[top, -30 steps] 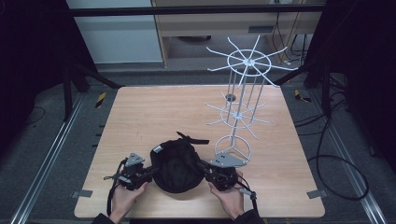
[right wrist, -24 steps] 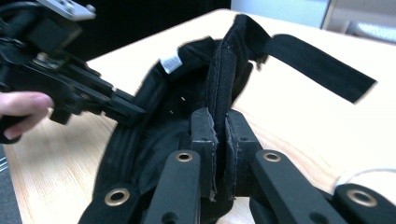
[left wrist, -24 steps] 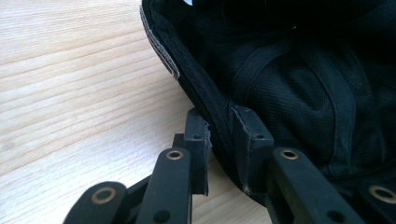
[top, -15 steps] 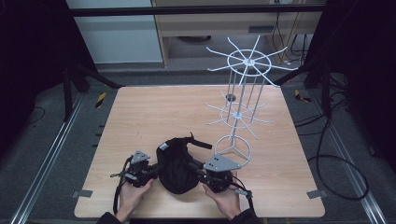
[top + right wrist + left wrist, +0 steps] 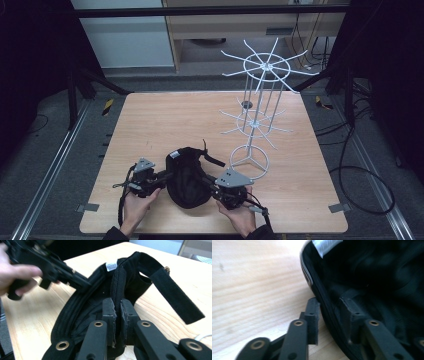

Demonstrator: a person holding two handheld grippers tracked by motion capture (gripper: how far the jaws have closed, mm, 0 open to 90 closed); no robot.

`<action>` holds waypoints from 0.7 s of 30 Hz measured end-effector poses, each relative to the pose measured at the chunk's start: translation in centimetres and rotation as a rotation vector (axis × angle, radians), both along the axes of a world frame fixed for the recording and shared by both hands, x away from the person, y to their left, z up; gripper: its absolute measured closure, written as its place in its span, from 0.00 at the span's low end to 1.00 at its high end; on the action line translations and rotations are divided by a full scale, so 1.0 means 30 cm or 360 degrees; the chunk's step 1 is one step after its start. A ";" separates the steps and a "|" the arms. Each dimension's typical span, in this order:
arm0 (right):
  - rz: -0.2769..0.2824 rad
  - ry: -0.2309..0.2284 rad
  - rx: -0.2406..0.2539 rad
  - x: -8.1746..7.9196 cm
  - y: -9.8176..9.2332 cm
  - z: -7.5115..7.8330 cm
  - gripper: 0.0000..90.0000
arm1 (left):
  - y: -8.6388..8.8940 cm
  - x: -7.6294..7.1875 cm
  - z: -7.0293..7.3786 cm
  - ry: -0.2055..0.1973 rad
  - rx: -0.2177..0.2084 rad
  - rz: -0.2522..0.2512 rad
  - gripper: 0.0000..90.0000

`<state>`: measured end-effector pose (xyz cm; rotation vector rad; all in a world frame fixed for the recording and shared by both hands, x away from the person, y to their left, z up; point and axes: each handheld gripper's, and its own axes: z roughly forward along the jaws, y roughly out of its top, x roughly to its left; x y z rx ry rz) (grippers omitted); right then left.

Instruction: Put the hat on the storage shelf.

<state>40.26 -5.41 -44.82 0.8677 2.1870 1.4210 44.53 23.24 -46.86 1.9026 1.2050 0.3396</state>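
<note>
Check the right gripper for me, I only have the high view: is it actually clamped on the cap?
Observer: Yes. In the right gripper view the right gripper has its jaws shut on the upright edge of the black cap, pads pressed on both sides.
Operator: And the left?
Observer: Not gripping. The left gripper straddles the cap's rim, one jaw outside over the table and one inside the cap, with slack showing. Its jaws have just been opening.
Operator: Strap caught in anything?
Observer: No. The strap sticks out free past the rim, clear of both grippers.
</note>
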 end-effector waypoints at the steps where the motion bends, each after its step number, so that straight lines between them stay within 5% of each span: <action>1: -0.0008 0.0002 -0.0001 0.000 -0.002 -0.001 0.93 | 0.006 -0.005 0.011 -0.0019 -0.0023 0.0004 0.72; 12: -0.0031 0.0017 -0.0015 0.002 -0.007 -0.015 0.93 | -0.044 -0.062 0.147 -0.0186 -0.0145 -0.0075 0.57; 21: -0.0007 0.0020 -0.0026 0.000 0.000 -0.020 0.92 | -0.113 -0.056 0.195 -0.0211 -0.0195 -0.0113 0.49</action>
